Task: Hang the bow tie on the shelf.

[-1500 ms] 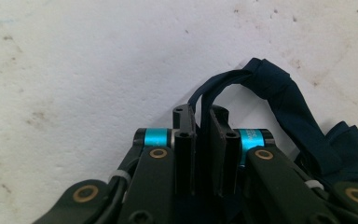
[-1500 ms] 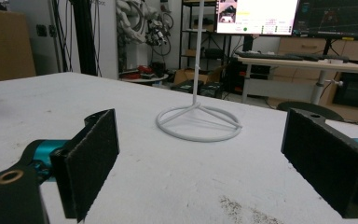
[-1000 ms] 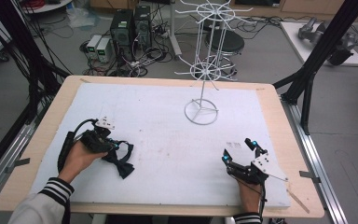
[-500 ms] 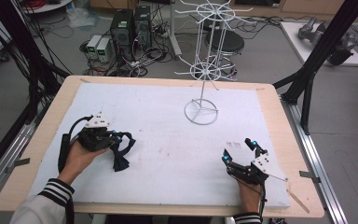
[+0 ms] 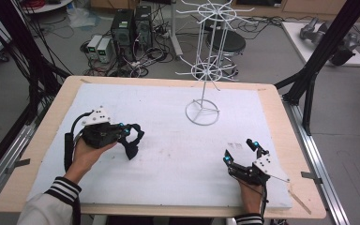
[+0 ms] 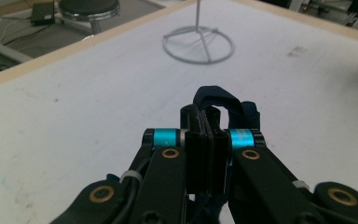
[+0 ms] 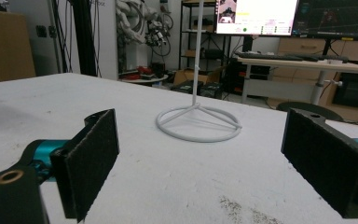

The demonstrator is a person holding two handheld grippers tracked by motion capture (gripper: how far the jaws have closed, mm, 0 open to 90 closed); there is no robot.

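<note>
My left gripper (image 5: 129,132) is held a little above the white table sheet (image 5: 168,154) at the left. It is shut on a dark blue fabric strap (image 5: 132,146) that dangles below its jaws. In the left gripper view the strap (image 6: 218,97) loops up just past the closed pads of the gripper (image 6: 205,128). At the front right my right gripper (image 5: 241,151) rests low over the sheet, open, with nothing between its pads (image 7: 91,156). A white wire rack stands at the back centre on a ring base (image 5: 202,112), also seen as the ring base (image 6: 199,44) and the ring base (image 7: 198,123).
The wooden table edge (image 5: 281,122) frames the white sheet. Black frame posts (image 5: 323,51) rise at the right and left. Computer cases (image 5: 131,26), cables and a stool stand on the floor behind the table. A small printed mark (image 5: 235,146) lies near the right gripper.
My left gripper has risen and drifted slightly toward the back right, carrying the strap with it. The right gripper has stayed where it was.
</note>
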